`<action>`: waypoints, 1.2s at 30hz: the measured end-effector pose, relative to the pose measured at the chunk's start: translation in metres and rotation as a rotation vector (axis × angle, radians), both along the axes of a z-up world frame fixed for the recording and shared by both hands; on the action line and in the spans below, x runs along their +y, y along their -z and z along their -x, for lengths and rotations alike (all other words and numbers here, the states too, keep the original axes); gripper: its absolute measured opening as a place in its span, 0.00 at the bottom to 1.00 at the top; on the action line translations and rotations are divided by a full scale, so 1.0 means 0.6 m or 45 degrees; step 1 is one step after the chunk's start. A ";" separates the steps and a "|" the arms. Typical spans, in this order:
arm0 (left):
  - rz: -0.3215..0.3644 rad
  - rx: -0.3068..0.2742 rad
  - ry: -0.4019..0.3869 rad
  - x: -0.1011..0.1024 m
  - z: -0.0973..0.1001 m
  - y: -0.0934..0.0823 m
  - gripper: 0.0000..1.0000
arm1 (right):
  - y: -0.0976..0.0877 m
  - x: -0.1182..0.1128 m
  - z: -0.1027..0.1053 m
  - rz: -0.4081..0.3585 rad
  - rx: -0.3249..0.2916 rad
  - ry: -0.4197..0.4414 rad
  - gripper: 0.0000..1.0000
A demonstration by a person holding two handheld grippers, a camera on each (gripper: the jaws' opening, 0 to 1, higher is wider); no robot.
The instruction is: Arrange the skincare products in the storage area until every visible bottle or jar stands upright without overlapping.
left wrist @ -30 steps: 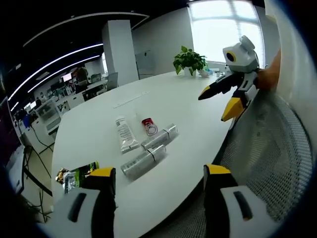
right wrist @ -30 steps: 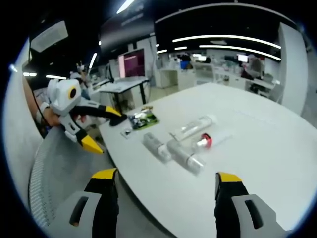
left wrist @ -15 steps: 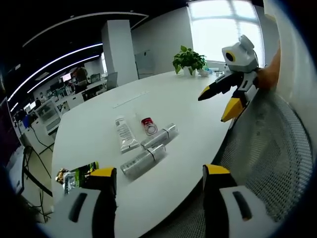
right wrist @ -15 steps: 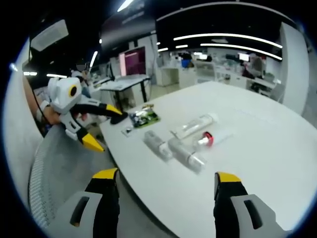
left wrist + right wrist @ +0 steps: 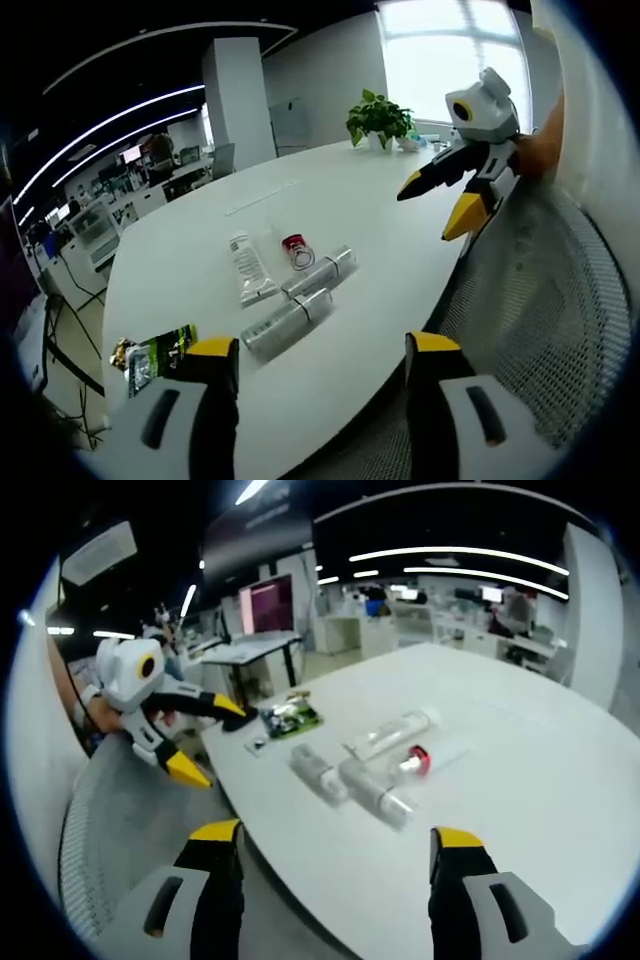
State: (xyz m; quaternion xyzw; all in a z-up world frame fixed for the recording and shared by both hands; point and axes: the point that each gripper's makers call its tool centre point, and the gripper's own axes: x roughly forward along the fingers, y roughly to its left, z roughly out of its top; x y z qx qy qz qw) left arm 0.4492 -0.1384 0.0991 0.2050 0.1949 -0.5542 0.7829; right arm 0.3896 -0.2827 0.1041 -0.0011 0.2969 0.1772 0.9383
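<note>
Bottles (image 5: 288, 322) lying flat on white table (image 5: 380, 200), ahead of left gripper (image 5: 312, 352), jaws spread wide. Same for right gripper (image 5: 330, 840): wide apart, holding nothing, red-capped tube (image 5: 412, 764) just ahead.

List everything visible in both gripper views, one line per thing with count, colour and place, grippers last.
table: one, white, oval, carrying all the products.
clear bottles: two, transparent with silvery caps, lying side by side near the table's edge; the second lies just beyond.
tube: one, clear with a white end, lying flat beside the bottles.
red-capped bottle: one, clear with a red cap, lying down by the tube.
sachet: one, green and gold, flat at the table's edge.
potted plant: one, green, at the far end of the table.
mesh chair: one, grey, beside the table.
left gripper: one, white with yellow and black jaws, open, off the table's edge.
right gripper: one, same colours, open, empty.
</note>
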 end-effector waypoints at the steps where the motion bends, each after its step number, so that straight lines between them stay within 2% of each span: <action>1: 0.001 -0.001 0.000 0.000 0.000 0.000 0.62 | 0.000 0.000 0.000 -0.001 0.003 0.000 0.78; 11: 0.013 -0.018 -0.015 0.001 -0.006 -0.005 0.59 | 0.006 0.009 0.002 0.006 0.034 -0.036 0.77; 14: 0.015 -0.023 -0.019 0.002 -0.008 -0.005 0.58 | -0.003 0.009 -0.001 -0.012 0.026 -0.040 0.73; 18: 0.018 -0.039 -0.032 0.005 -0.013 -0.008 0.55 | -0.009 0.003 -0.007 -0.037 0.042 -0.027 0.72; 26: 0.040 -0.048 -0.055 0.007 -0.019 -0.015 0.45 | -0.043 -0.022 -0.061 0.023 -0.009 -0.056 0.69; 29: 0.036 -0.036 -0.040 0.009 -0.015 -0.014 0.36 | -0.050 -0.025 -0.081 0.066 -0.016 -0.112 0.70; 30: 0.037 -0.034 -0.040 0.011 -0.015 -0.014 0.29 | -0.054 -0.029 -0.090 0.112 -0.021 -0.145 0.70; 32: 0.041 -0.026 -0.037 0.013 -0.014 -0.014 0.20 | -0.062 -0.030 -0.104 0.128 -0.028 -0.177 0.71; 36: 0.054 -0.024 -0.028 0.011 -0.011 -0.017 0.23 | -0.072 -0.041 -0.137 0.208 -0.032 -0.233 0.73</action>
